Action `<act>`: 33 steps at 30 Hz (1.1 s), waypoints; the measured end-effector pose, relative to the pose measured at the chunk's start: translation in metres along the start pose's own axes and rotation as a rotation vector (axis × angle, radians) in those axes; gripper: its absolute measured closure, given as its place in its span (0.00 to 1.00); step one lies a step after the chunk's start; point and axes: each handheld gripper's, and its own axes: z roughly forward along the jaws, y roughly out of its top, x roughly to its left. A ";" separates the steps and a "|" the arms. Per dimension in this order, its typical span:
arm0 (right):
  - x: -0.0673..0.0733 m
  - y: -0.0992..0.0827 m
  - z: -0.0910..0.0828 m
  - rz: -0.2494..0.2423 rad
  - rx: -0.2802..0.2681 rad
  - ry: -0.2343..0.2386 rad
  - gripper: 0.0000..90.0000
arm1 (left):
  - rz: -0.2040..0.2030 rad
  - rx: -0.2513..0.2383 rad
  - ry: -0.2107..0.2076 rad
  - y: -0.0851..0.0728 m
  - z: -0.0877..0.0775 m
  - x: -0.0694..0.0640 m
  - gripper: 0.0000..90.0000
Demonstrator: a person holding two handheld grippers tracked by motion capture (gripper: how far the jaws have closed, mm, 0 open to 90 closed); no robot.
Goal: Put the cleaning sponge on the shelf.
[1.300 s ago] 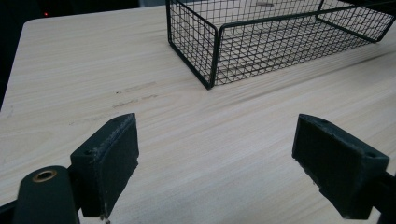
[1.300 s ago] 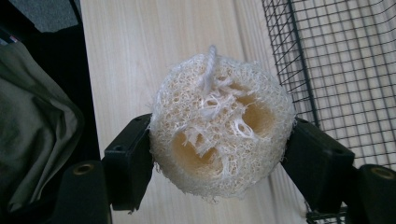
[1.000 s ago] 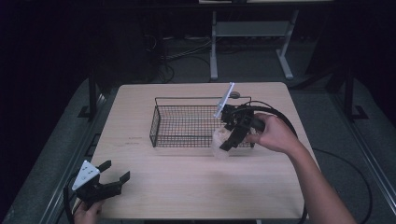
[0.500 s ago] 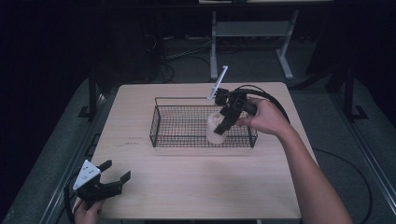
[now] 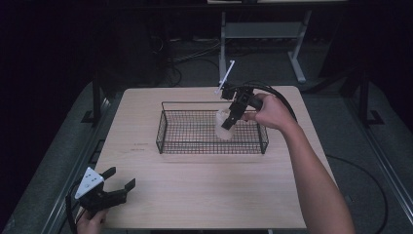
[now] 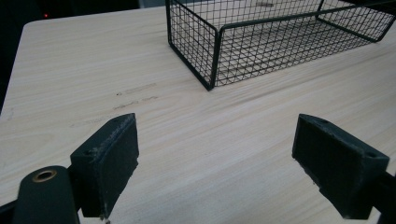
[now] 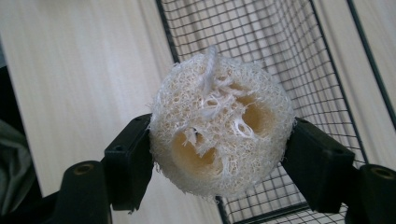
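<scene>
Right hand-held gripper (image 5: 228,122) is clenched on a pale loofah sponge (image 7: 219,123), its two black jaws pressing the sponge's sides. Seen from the high view, it holds the sponge above the inside of the black wire basket (image 5: 165,131), toward the basket's right half, with the person's right hand (image 5: 270,111) just beyond the basket's right rear corner. Left hand-held gripper (image 5: 117,189) is released, its jaws spread wide with nothing between them; it sits near the desk (image 5: 195,190) edge, well apart from the basket's front left corner, gripped by the left hand (image 5: 90,222).
</scene>
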 end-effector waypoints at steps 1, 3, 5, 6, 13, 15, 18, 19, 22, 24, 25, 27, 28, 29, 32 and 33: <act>-0.003 0.000 0.001 0.009 -0.003 -0.006 0.32 | 0.003 0.003 0.000 0.000 0.000 0.000 0.15; -0.005 -0.001 0.003 0.020 0.000 -0.009 0.32 | 0.002 0.001 0.000 0.000 0.000 0.000 0.15; -0.013 -0.002 0.009 0.036 0.022 -0.017 0.32 | 0.001 -0.003 0.000 0.000 -0.001 0.000 0.15; -0.015 -0.002 0.011 0.036 0.027 -0.018 0.32 | 0.002 -0.002 0.001 0.000 -0.001 0.000 0.15; -0.027 -0.001 0.023 0.069 0.047 -0.020 0.32 | 0.009 -0.003 -0.001 0.001 -0.001 0.000 0.15; -0.030 -0.001 0.026 0.070 0.052 -0.021 0.32 | 0.001 -0.005 -0.003 0.001 0.000 -0.001 0.15; -0.033 -0.001 0.029 0.082 0.057 -0.021 0.32 | 0.001 -0.007 -0.001 0.000 0.000 -0.001 0.15; -0.035 -0.001 0.030 0.087 0.056 -0.022 0.32 | 0.000 -0.008 -0.002 0.000 0.000 -0.001 0.15; -0.040 -0.001 0.037 0.102 0.065 -0.012 0.32 | 0.003 -0.004 -0.003 0.000 0.000 -0.001 0.15; -0.041 -0.001 0.038 0.104 0.069 -0.013 0.32 | 0.004 -0.004 -0.002 0.000 0.000 -0.001 0.15; -0.043 0.000 0.042 0.107 0.072 -0.011 0.32 | 0.005 -0.005 -0.001 0.000 -0.001 -0.001 0.15; -0.044 0.001 0.045 0.110 0.081 -0.009 0.31 | 0.005 -0.006 -0.001 0.000 -0.001 0.000 0.15; -0.044 0.001 0.045 0.110 0.081 -0.009 0.31 | 0.005 -0.006 -0.001 0.000 -0.001 0.000 0.15; -0.045 0.001 0.049 0.116 0.089 -0.005 0.31 | 0.003 -0.006 -0.001 0.000 -0.001 0.000 0.15; -0.047 0.001 0.053 0.117 0.096 -0.002 0.31 | 0.002 -0.006 -0.001 0.000 -0.001 0.000 0.15; -0.048 0.001 0.055 0.118 0.098 0.000 0.31 | 0.004 -0.008 -0.001 0.000 -0.001 0.000 0.15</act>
